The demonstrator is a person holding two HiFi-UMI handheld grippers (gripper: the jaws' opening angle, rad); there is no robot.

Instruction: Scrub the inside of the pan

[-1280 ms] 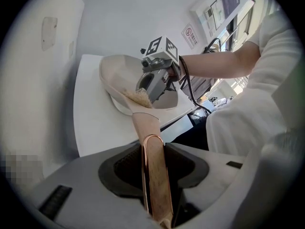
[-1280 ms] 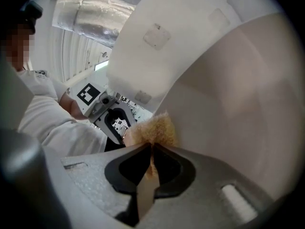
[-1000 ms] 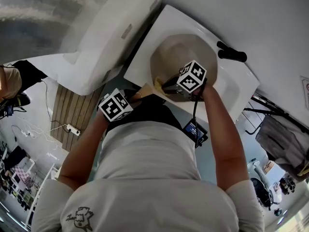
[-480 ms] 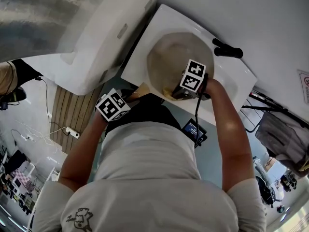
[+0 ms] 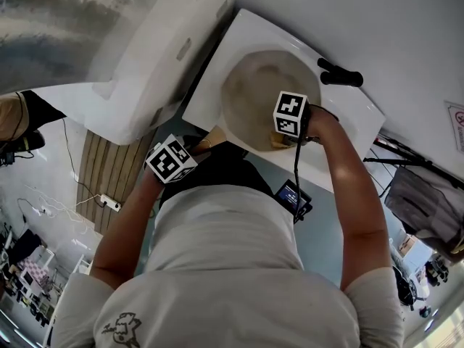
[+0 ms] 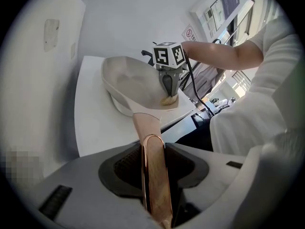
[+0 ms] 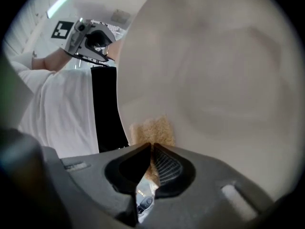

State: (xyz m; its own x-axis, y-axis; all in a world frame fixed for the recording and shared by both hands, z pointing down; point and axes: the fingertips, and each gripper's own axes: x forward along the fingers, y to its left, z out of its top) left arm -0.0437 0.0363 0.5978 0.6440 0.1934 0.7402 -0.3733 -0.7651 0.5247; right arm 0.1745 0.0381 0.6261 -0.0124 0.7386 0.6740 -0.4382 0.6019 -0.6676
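Left gripper (image 5: 194, 146): jaws clenched on the copper-coloured pan handle (image 6: 148, 128), which runs lengthwise between the pads, as the left gripper view (image 6: 152, 162) shows. Pan (image 5: 257, 93): pale, round and shallow, lying straight ahead of the left gripper at the far end of the handle, its bowl on the white counter (image 5: 348, 125) and its handle reaching out past the counter's near edge towards the person. Right gripper (image 5: 281, 138): to the right of the left gripper and further forward, tips down inside the pan, jaws pinched almost together on a tan sponge (image 7: 151, 128). Sponge: protrudes beyond the right gripper's tips and lies flat against the pan's inner surface (image 7: 214, 70), at the near right part of the bowl just inside the rim. Open room: the bare inside of the pan spreads ahead and to the left of the right gripper; to its right the rim is close. Bare counter shows on the left of the pan (image 6: 95, 123). Black cylindrical object (image 5: 341, 76): on the counter beyond the right gripper, near the pan's far rim. White cabinet (image 5: 145, 85): stands left of the counter, beyond the left gripper.
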